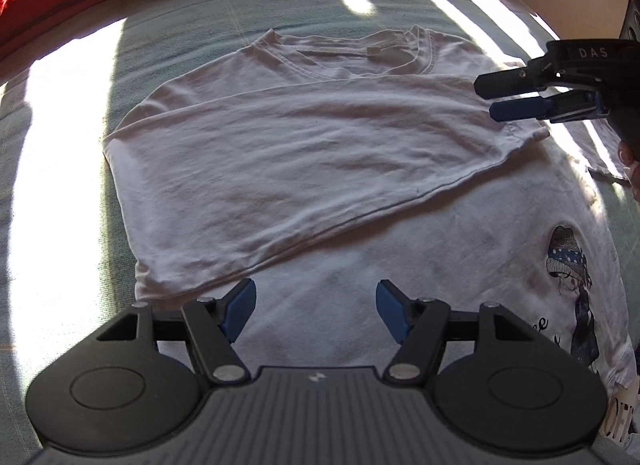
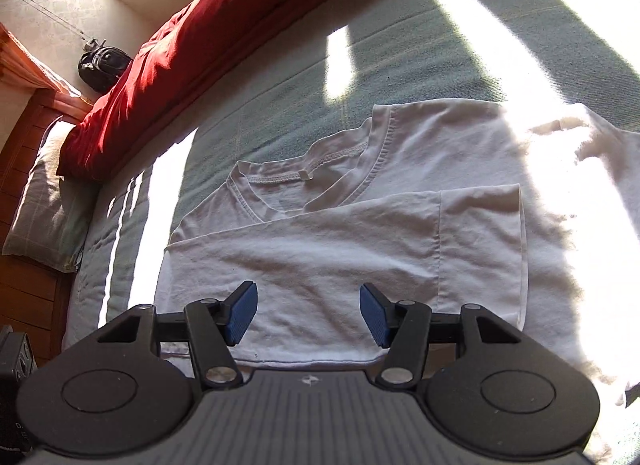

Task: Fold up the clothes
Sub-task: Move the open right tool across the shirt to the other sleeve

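A white T-shirt (image 1: 280, 169) lies flat on the green-grey bed cover (image 1: 224, 9), neck opening (image 1: 360, 57) at the far end. One side with its sleeve (image 2: 480, 249) is folded across the body. A printed figure (image 1: 572, 265) shows on the uncovered part at the right. My left gripper (image 1: 316, 305) hangs open above the shirt's near part, nothing between its blue pads. My right gripper (image 1: 490, 99) reaches in from the right, just above the folded sleeve's end. In its own view the right gripper (image 2: 308, 301) stands open over the folded layer of the T-shirt (image 2: 320, 257), holding nothing.
A red blanket (image 2: 180, 45) runs along the bed's far side. A pale pillow (image 2: 44, 205) lies at the left end, and a black backpack (image 2: 100, 65) sits by the wall. Bright sun stripes cross the bed cover (image 2: 520, 37). A person's fingers (image 1: 628, 153) hold the right gripper's handle.
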Motion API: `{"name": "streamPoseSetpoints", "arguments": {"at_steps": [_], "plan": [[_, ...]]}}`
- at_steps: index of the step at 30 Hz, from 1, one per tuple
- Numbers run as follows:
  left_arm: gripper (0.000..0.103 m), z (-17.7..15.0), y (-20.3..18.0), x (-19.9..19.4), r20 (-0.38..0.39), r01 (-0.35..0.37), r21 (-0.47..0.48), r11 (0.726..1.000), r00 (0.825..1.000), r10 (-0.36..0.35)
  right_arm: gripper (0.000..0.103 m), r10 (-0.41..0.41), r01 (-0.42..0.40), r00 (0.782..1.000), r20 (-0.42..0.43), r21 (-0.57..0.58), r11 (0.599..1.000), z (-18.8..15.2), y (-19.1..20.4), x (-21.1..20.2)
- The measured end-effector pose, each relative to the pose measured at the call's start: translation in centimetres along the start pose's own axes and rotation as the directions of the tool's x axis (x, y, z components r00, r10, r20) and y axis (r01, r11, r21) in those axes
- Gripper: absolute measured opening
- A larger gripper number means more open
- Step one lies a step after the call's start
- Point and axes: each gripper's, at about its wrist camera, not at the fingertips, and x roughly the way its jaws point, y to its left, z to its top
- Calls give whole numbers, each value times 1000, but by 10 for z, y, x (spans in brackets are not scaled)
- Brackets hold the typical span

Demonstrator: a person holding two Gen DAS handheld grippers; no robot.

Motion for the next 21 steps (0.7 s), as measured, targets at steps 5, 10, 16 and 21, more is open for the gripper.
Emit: {"name": "streamPoseSetpoints", "arguments": {"at_steps": [5, 10, 16, 21], "plan": [[66, -3, -11, -7, -9, 12, -12, 1000, 1000, -12, 61, -47, 45, 999, -20, -89, 995, 14, -3, 26], [66, -4, -22, -8, -32, 3, 8, 1000, 999, -3, 61, -115, 120, 991, 73, -68, 990, 33, -19, 14], [66, 4, -36, -19, -31, 0, -9, 1000, 1000, 0, 65, -69, 71, 996, 61, -36, 997, 26, -17, -3], [66, 15, -48, -32, -19, -23, -7, 1000, 1000, 23, 64, -111, 111, 994, -5, -4, 994, 2, -26, -3]]}}
